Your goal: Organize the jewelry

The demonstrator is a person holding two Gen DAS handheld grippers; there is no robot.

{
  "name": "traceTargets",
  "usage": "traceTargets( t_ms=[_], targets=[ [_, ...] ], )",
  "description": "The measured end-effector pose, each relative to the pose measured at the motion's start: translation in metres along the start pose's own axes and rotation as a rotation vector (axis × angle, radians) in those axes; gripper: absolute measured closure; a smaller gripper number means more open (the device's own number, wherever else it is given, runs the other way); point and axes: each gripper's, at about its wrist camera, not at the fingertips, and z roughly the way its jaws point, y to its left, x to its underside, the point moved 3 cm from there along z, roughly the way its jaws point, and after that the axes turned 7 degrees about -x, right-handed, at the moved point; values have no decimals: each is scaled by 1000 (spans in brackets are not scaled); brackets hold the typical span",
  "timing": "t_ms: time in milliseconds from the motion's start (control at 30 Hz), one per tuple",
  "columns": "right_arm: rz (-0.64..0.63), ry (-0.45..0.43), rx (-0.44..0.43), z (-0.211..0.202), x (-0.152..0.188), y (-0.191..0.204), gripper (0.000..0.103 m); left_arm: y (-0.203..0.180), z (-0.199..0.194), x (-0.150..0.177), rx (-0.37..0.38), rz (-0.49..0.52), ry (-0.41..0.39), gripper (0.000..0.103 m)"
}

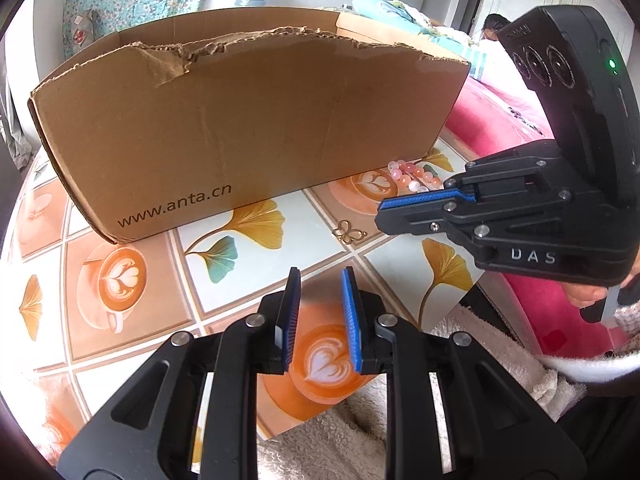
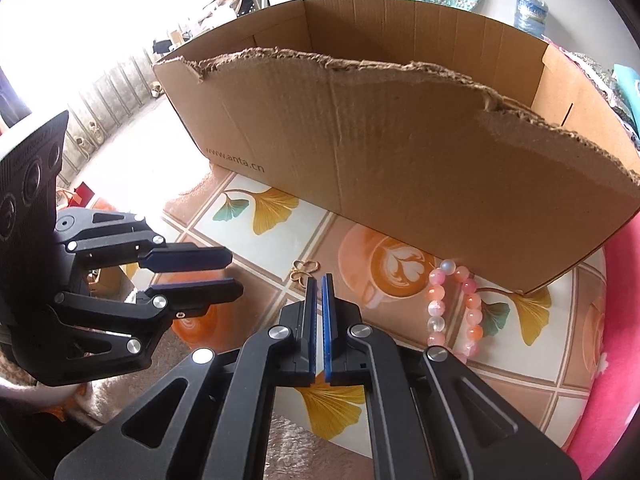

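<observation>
Patterned tabletop [image 2: 280,252] carries a torn cardboard box [image 2: 400,152]. Just ahead of the right gripper [image 2: 319,280] (fingers nearly together, empty) lies a gold butterfly charm [image 2: 304,270]; the bead bracelet [image 2: 456,308] sits right of them. Left gripper [image 1: 320,276] hangs parted, empty. Widen before descending.

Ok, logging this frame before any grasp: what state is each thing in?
Left gripper: open, empty, above the table.
Right gripper: nearly shut, empty.
Box: open top, torn front edge.
Bracelet: on the table, beside the box.
Gold charm: on the table, untouched.
</observation>
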Motion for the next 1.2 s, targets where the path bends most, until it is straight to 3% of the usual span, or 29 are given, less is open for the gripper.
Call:
traceTargets(
  t_ms=[200,467,800,933,1033,1200],
  targets=[
    [-43,29,12,13,-3,4,101,17,12,-13,-44,-64,-18,83],
    [-45,27,10,18,-9,5,101,4,21,-22,-68,45,-46,83],
    [-41,13,7,19,-21,-3,98,-6,16,-15,-39,74,-50,83],
    [-1,-6,-19,11,-20,1,88,6,8,-9,-46,36,-50,83],
    [21,4,-21,15,-18,6,86,19,3,-6,-67,0,-51,83],
    [45,-19,50,24,-18,17,84,37,-2,-3,-79,-58,-51,83]
  ],
)
